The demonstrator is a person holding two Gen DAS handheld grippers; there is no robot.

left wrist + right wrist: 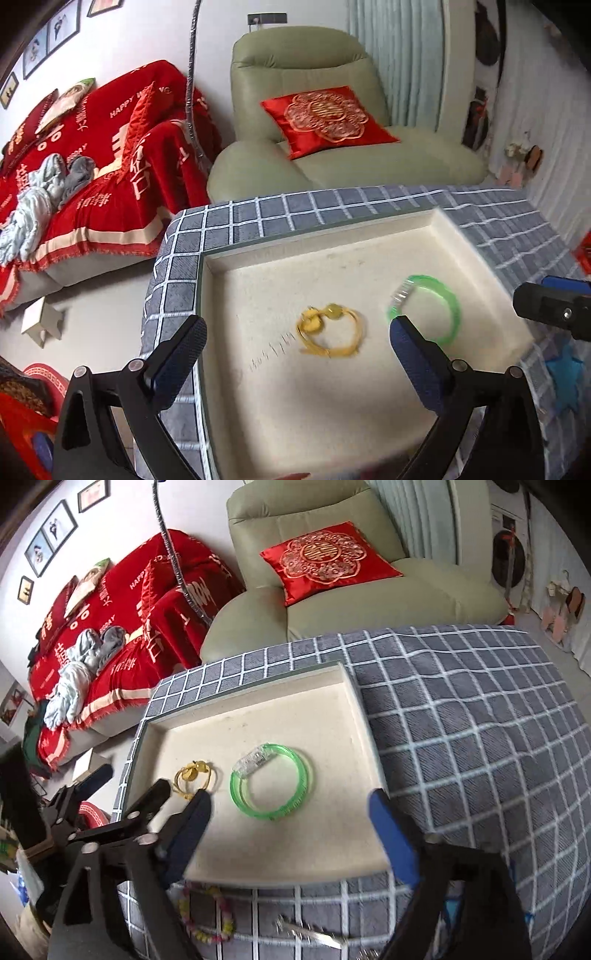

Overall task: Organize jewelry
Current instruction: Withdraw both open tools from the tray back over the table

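Cloth (461, 738): grey checked, under everything.
Tray (354, 701): cream, at cloth's left edge.
Left gripper (297, 341): jaws released, empty.
Right gripper (290, 812): jaws released, empty.
Green bangle (272, 781): mid-tray.
Gold bracelet (330, 334): tray's left side.
Bead bracelet (207, 915): on cloth before tray; right view only.

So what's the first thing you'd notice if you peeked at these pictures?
Probably the bright green bangle lying in the cream tray, with a gold bracelet just to its left. Behind the checked table, a red cushion sits on a pale green armchair. Both grippers, left and right, hover open and empty.
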